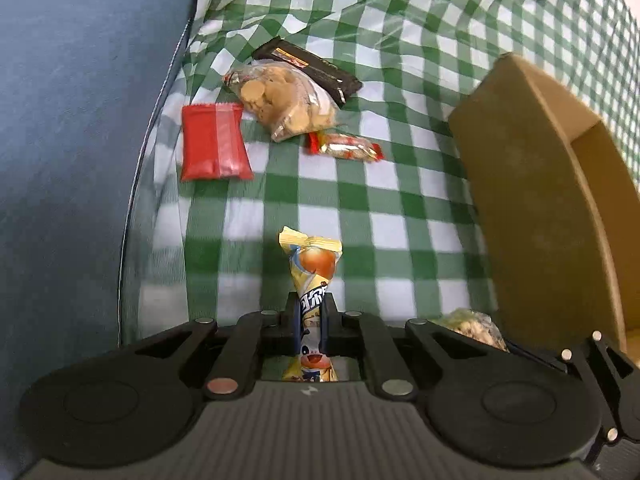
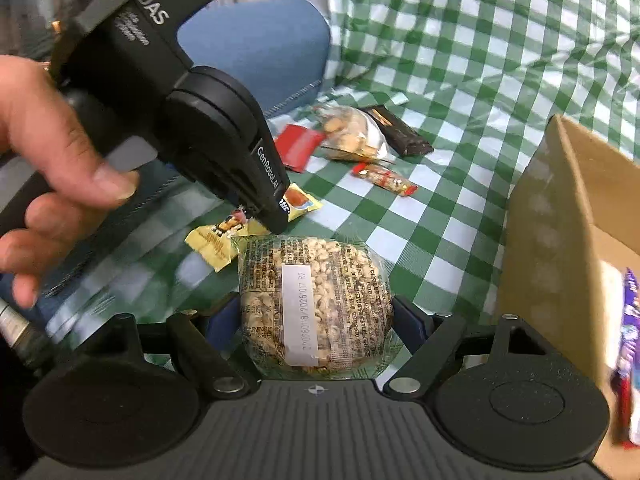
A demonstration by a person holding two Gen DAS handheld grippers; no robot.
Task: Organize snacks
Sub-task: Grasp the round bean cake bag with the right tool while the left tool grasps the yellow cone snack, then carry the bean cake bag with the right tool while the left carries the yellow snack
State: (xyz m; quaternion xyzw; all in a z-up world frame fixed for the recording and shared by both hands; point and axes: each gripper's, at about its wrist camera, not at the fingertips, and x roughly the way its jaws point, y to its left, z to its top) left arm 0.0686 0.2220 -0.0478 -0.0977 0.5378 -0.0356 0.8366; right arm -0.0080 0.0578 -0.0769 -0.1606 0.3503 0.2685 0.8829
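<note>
Left gripper (image 1: 311, 316) clamps yellow packet (image 1: 312, 264); right gripper (image 2: 316, 316) clamps puffed cake (image 2: 316, 300). Box (image 1: 532, 184) at right; only the right view shows a purple pack (image 2: 628, 320) inside it.

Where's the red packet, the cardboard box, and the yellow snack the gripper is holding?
red packet (image 1: 214, 142): left wrist view, middle of its front.
cardboard box (image 1: 532, 200): left wrist view, its outer side wall.
yellow snack (image 1: 314, 258): left wrist view, upper part above the fingers.

A home setting: a green checked tablecloth (image 1: 320, 200) beside a blue upholstered cushion (image 1: 80, 120).
</note>
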